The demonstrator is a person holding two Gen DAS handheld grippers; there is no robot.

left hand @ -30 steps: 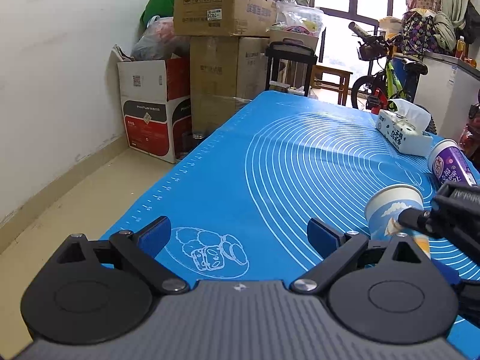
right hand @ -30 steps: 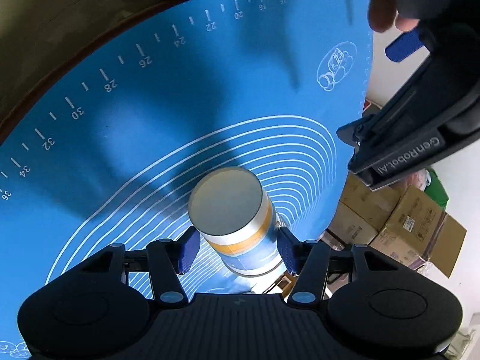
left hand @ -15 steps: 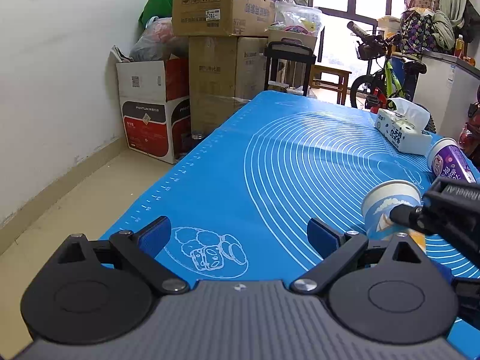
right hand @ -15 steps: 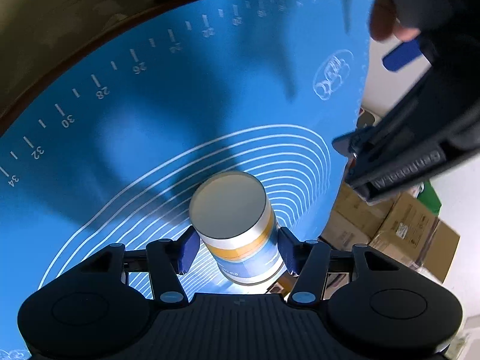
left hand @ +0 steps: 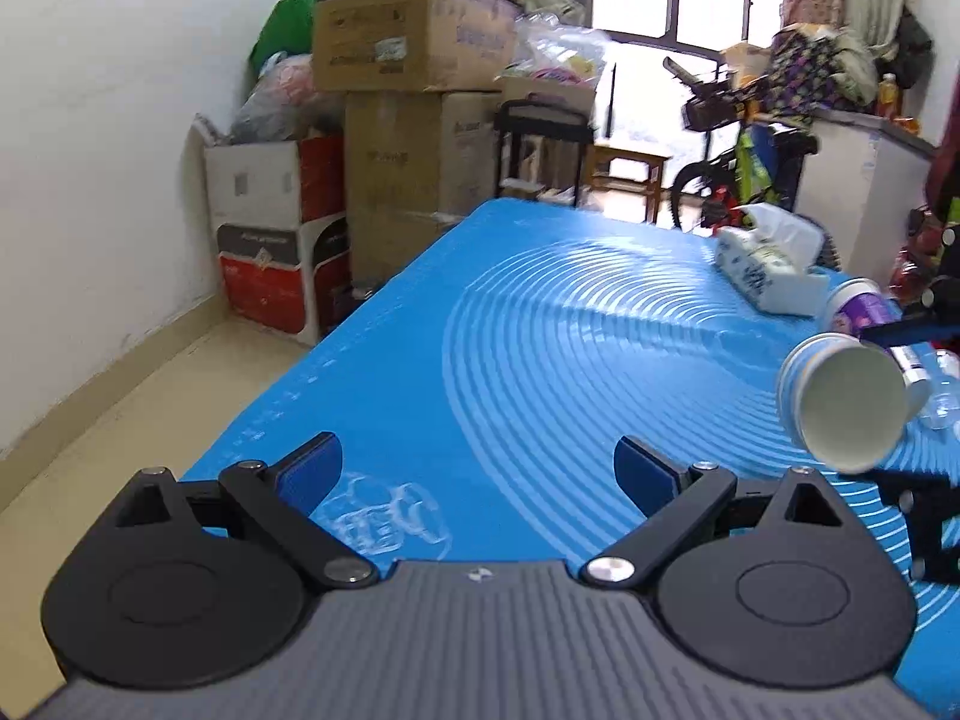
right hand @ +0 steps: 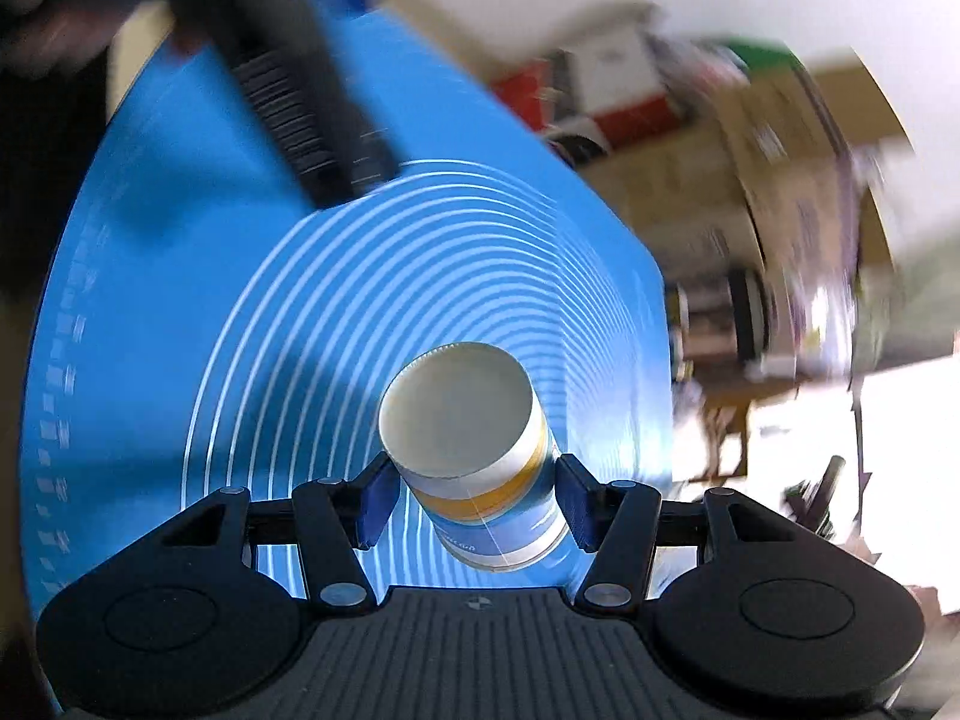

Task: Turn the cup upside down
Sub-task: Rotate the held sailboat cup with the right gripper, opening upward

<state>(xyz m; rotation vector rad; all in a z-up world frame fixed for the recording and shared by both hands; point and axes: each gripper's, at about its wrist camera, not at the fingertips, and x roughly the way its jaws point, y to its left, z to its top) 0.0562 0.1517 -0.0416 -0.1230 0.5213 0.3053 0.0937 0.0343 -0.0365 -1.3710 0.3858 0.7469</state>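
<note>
step: mid-flip | right gripper (right hand: 474, 504) fingers pinching cup (right hand: 468, 450), base up | left gripper (left hand: 480, 468) fingers spread, idle | next: lower rim onto worktop (left hand: 480, 330), release

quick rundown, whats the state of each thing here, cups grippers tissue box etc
paper cup: off the mat, tipped sideways, open mouth facing the left wrist camera
right gripper: shut on the paper cup
left gripper: open, holding nothing
purple cup: lying on its side
tissue box: opened, tissue sticking out
blue mat: spread flat
</note>
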